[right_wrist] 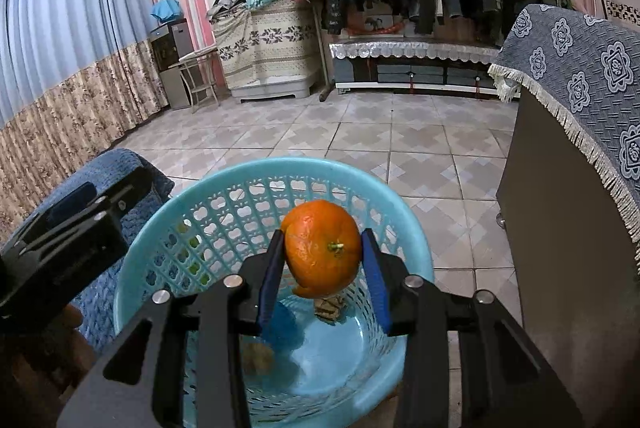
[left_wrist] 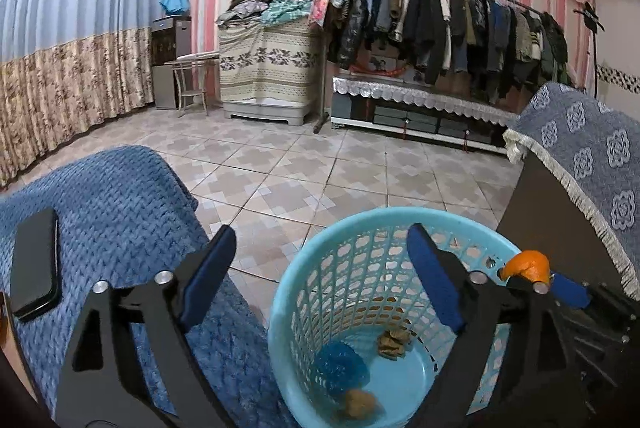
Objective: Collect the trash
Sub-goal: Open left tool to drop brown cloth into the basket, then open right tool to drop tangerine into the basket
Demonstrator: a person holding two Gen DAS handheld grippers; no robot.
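A light blue plastic basket point(left_wrist: 304, 276) stands on the tiled floor; it also shows in the right wrist view point(right_wrist: 416, 228). Inside lie a blue crumpled wad point(left_wrist: 340, 364), a brown scrap point(left_wrist: 394, 342) and a tan lump point(left_wrist: 358, 404). My right gripper point(right_wrist: 324, 260) is shut on an orange peel shell point(right_wrist: 322, 248) and holds it over the basket; the peel shows at the right in the left wrist view point(left_wrist: 526, 264). My left gripper point(left_wrist: 320, 276) is open and empty, over the basket's left rim.
A blue knitted blanket point(left_wrist: 112, 212) with a black phone point(left_wrist: 34, 268) lies at the left. A dark cabinet under a blue patterned cloth point(left_wrist: 592, 156) stands at the right. A clothes rack point(left_wrist: 440, 20) and a low covered bench point(left_wrist: 420, 100) line the far wall.
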